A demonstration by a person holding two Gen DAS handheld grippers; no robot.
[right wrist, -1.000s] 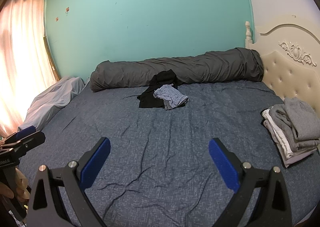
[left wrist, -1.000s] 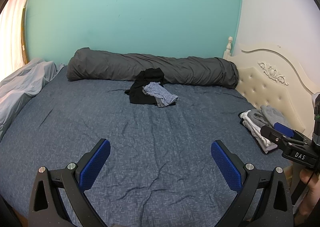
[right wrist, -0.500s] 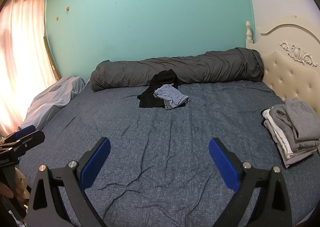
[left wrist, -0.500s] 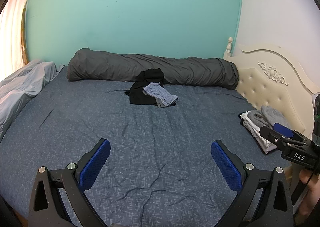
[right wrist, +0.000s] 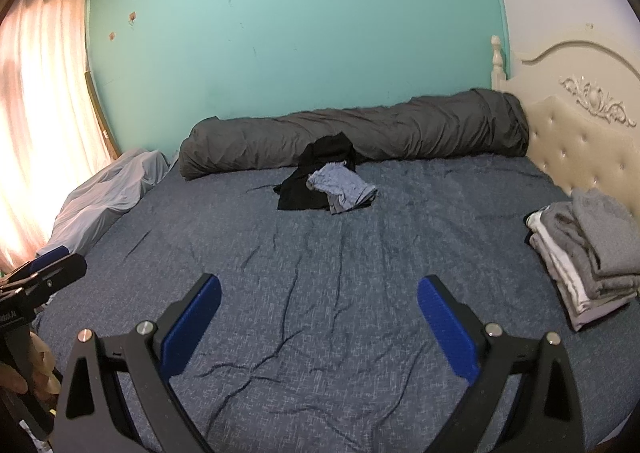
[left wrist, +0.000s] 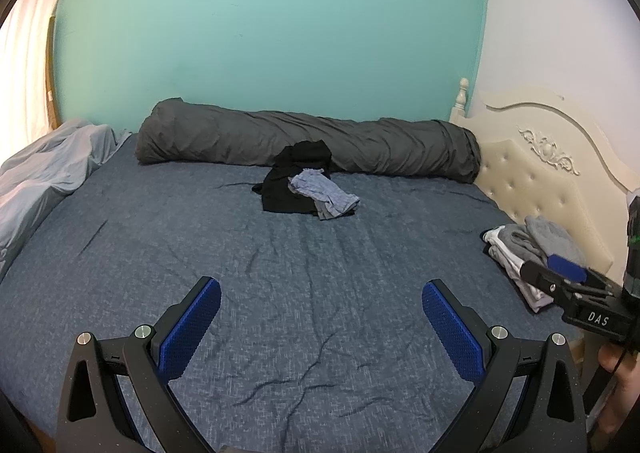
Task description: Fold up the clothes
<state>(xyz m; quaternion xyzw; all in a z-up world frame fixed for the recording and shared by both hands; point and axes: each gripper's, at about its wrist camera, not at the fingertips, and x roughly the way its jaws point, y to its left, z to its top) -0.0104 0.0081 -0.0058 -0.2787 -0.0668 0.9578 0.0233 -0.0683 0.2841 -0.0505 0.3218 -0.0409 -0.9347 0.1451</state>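
We see a wide bed (left wrist: 200, 237) under a wrinkled blue sheet, against a teal wall (right wrist: 300, 33). Our left gripper (left wrist: 320, 317) and right gripper (right wrist: 318, 313) hover above it, fingers spread and empty. Unfolded clothes (right wrist: 328, 181) lie far across by a grey bolster (left wrist: 280, 141); a folded stack (right wrist: 588, 257) sits beside the cream headboard (right wrist: 592, 141).

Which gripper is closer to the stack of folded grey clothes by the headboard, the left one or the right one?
Right. The right gripper hangs over the bed with the folded stack close on its right side. The left gripper is farther away, with the right one between it and the stack.
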